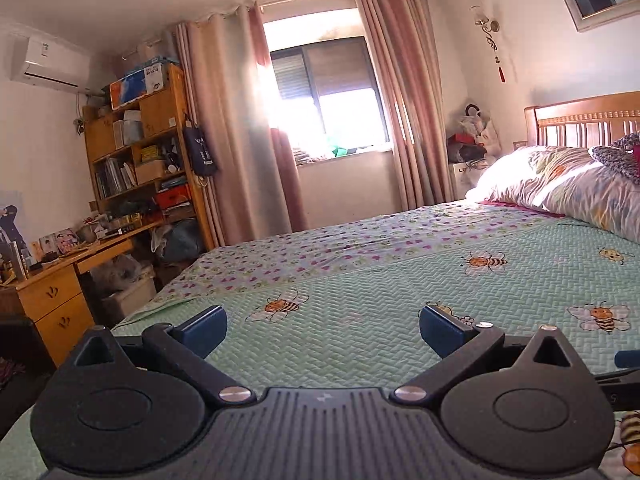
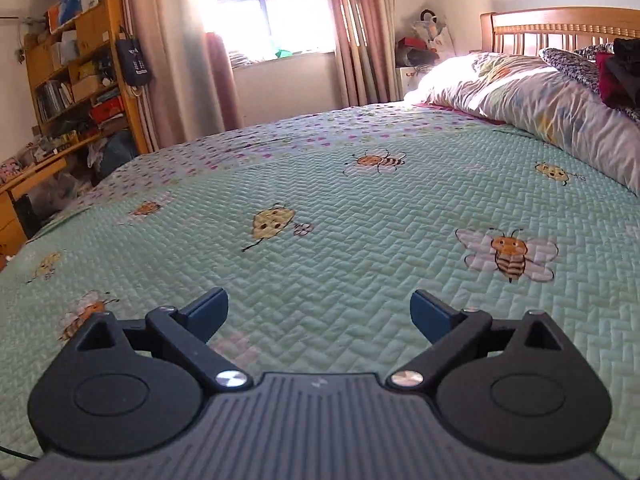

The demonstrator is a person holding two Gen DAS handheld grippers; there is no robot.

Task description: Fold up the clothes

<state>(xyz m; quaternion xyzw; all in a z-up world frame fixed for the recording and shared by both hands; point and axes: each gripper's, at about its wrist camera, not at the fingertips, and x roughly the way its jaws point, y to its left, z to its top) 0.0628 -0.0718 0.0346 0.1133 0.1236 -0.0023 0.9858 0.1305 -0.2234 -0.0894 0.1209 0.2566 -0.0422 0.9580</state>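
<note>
Clothes [image 2: 620, 72] lie far beyond gaping right hand-held gripper [image 2: 319, 314].

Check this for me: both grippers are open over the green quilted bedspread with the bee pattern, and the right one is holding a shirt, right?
Not quite. The right gripper holds nothing: in the right wrist view its blue fingers stand apart with only the green quilted bedspread with the bee pattern between them. The left gripper is open over the bedspread too, as you said.
</note>
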